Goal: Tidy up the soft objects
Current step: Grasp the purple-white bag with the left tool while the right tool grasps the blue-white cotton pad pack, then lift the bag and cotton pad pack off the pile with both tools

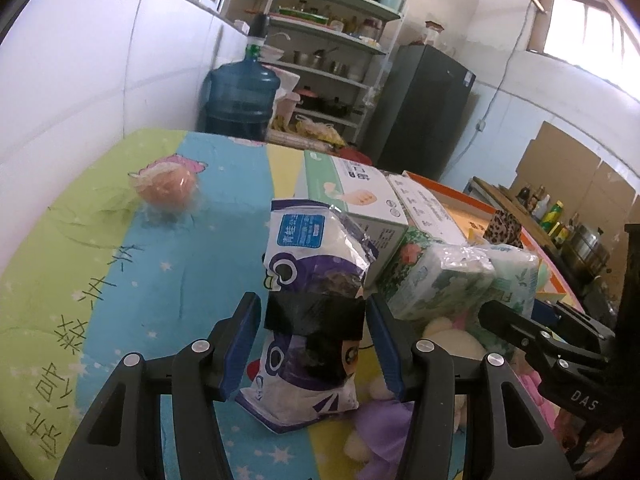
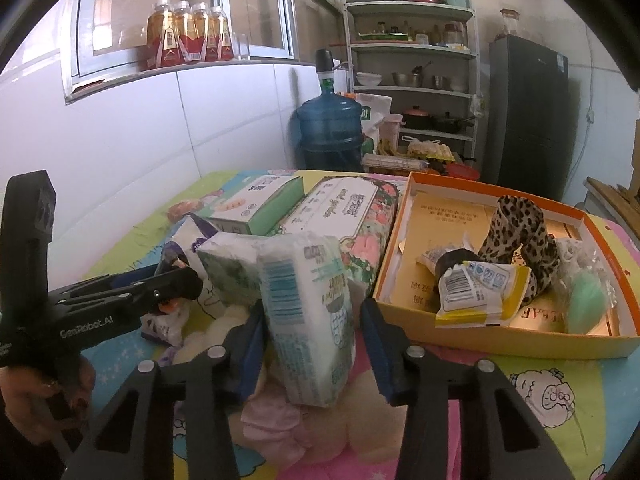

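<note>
My left gripper (image 1: 313,302) is shut on an upright white, purple and blue plastic bag (image 1: 316,264), its blue pads at the band of black tape. The right wrist view shows that gripper (image 2: 176,276) at the left. My right gripper (image 2: 311,308) stands open around an upright white and green tissue pack (image 2: 308,320). The left pad is near the pack and a narrow gap shows at the right pad. A cream and pink plush toy (image 2: 320,432) lies under both grippers. An orange cardboard tray (image 2: 400,248) to the right holds a leopard-print cloth (image 2: 520,232) and a yellow-white packet (image 2: 476,296).
A second green tissue pack (image 2: 232,268), a green-white box (image 2: 256,204) and a floral wipes pack (image 2: 352,216) crowd the table behind. An orange ball in clear wrap (image 1: 168,192) sits far left. A water jug (image 1: 240,96) and shelves stand beyond. A hand (image 2: 24,408) holds the left gripper.
</note>
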Available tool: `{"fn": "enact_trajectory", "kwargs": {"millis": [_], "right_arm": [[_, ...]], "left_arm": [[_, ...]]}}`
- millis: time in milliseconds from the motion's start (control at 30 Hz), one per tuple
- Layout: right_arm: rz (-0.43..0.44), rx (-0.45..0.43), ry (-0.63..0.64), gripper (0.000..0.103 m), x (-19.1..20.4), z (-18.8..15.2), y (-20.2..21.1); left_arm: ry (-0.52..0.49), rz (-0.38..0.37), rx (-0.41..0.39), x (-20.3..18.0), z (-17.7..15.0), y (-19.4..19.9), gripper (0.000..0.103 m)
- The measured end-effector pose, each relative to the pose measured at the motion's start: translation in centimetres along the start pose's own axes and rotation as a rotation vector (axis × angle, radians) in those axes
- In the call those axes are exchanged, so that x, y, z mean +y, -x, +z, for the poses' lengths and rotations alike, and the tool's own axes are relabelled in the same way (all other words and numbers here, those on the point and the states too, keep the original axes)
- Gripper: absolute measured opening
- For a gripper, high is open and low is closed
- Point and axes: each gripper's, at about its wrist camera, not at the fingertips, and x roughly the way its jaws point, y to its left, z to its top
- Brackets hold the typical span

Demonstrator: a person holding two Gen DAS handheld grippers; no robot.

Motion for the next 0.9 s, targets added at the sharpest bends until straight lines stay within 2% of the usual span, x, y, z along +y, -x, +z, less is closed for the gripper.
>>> {"fn": "enact_trajectory", "kwargs": {"millis": [500, 600, 900], "right_arm": [[0.008, -0.002, 0.0, 0.036, 0.01, -0.03, 0.15], [0.008, -0.002, -0.001, 0.034, 0.0, -0.01, 0.18], [0.005, -0.004, 0.0, 0.026, -0.04, 0.01, 0.41]], "left_arm": [[0.023, 0.009, 0.019, 0.34, -0.08, -0.45, 0.056], [0.022, 0.007, 0.009, 0.3, -0.17, -0.27, 0.048], [0.03, 0.01, -0.002, 0.42, -0.43, 0.16, 0.044]]}}
